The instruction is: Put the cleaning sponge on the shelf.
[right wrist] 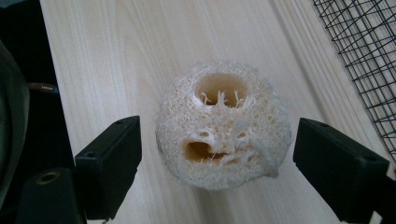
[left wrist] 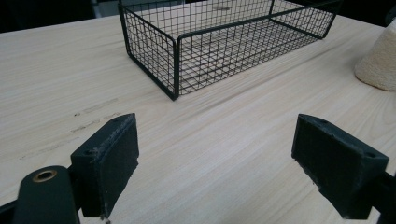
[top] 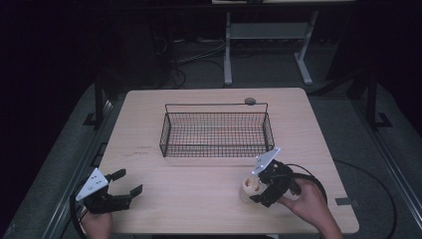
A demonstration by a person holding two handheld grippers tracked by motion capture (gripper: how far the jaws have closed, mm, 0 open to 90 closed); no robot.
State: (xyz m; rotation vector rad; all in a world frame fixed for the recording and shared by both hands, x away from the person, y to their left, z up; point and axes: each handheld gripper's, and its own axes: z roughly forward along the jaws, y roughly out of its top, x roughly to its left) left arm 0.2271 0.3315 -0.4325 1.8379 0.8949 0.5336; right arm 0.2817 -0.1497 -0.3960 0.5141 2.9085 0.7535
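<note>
Right gripper at lower right of high view, jaws wide, loofah between them, not squeezed. In right gripper view loofah sits mid-frame on table, gaps both sides. Left gripper lower left, jaws wide, empty. Basket at centre.

Loofah piece: pale cream-beige, fibrous net texture, darker tan inside its holes; centre of right gripper view. Table: light wood, fine straight grain lines, a few small dark marks at left in the high view. Wire basket: black grid mesh, upper centre. Right gripper: jaws matt black; light grey plate on top in the high view. Left gripper: same black w/ light grey plate, lower left. Floor: dark grey. Background: approx. black, w/ a light grey frame at top.
</note>
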